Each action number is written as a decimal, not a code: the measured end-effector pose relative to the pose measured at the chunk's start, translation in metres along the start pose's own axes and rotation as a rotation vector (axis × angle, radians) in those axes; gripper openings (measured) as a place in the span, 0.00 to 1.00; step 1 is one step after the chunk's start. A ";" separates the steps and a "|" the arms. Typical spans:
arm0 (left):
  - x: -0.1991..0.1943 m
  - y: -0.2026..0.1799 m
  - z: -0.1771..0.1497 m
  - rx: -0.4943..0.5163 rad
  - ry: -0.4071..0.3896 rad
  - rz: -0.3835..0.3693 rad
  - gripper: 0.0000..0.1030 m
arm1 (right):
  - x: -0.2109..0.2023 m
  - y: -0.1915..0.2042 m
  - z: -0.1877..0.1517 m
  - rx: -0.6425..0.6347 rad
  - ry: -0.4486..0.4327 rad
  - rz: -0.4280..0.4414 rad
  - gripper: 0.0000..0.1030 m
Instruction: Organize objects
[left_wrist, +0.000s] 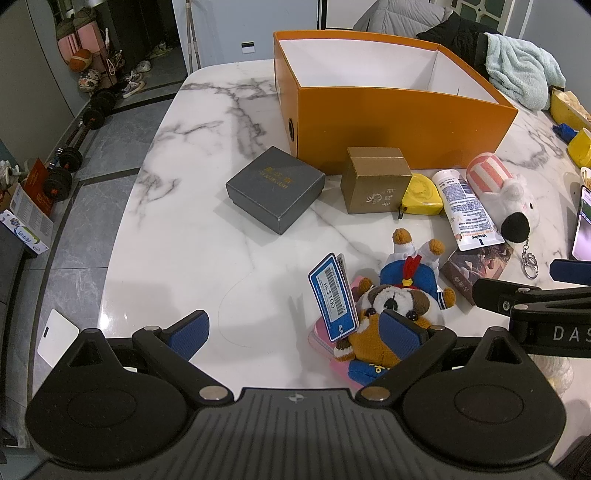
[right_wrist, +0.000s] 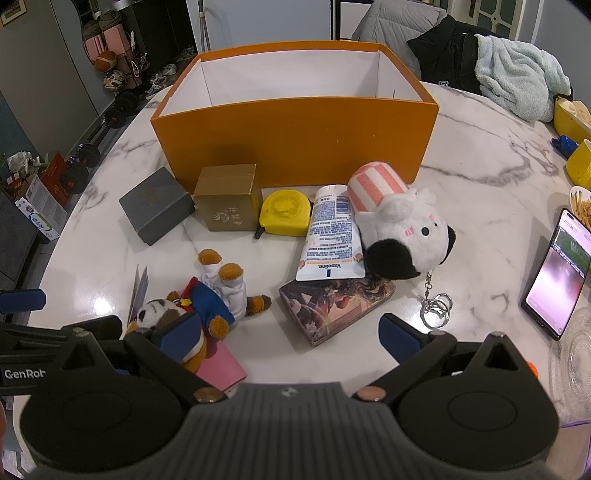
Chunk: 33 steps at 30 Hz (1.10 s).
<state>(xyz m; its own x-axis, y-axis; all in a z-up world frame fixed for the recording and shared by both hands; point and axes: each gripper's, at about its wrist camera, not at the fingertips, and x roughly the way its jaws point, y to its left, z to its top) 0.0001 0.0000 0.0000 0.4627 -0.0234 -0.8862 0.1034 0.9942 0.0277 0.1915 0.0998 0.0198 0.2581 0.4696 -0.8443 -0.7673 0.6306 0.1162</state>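
An open orange box (left_wrist: 388, 122) (right_wrist: 295, 140), white inside, stands at the back of the marble table (left_wrist: 177, 229). In front of it lie a grey box (left_wrist: 275, 188) (right_wrist: 155, 208), a gold box (left_wrist: 375, 181) (right_wrist: 227, 197), a yellow tape measure (left_wrist: 423, 194) (right_wrist: 284, 212), a Vaseline tube (left_wrist: 465, 210) (right_wrist: 328, 236), a white plush with keyring (left_wrist: 498, 188) (right_wrist: 399, 229) and a printed card box (left_wrist: 476, 269) (right_wrist: 332, 302). A dog plush (left_wrist: 399, 306) (right_wrist: 207, 306) lies on a pink item (right_wrist: 221, 365) beside a blue card (left_wrist: 332, 295). My left gripper (left_wrist: 295, 334) is open, its right finger over the dog. My right gripper (right_wrist: 291, 334) is open, its left finger by the dog.
A lit phone (right_wrist: 557, 273) lies at the right edge near a glass plate (right_wrist: 576, 365). Yellow containers (right_wrist: 580, 162) and a light blue towel (right_wrist: 517, 77) sit at the back right. Dumbbells (left_wrist: 92, 110) lie on the floor to the left.
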 end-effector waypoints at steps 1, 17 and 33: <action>0.000 0.000 0.000 0.001 0.000 -0.001 1.00 | 0.000 0.000 0.000 0.000 0.000 0.000 0.99; -0.002 -0.029 -0.016 0.193 -0.040 -0.153 1.00 | -0.038 -0.032 0.013 -0.194 -0.127 0.007 0.99; 0.026 -0.063 -0.023 0.346 -0.006 -0.172 1.00 | -0.004 -0.103 -0.037 0.277 0.235 0.068 0.99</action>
<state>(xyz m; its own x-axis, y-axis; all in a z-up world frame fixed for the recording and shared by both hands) -0.0148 -0.0610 -0.0357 0.4178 -0.1881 -0.8889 0.4705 0.8817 0.0345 0.2480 0.0103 -0.0085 0.0453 0.3818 -0.9231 -0.5819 0.7612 0.2863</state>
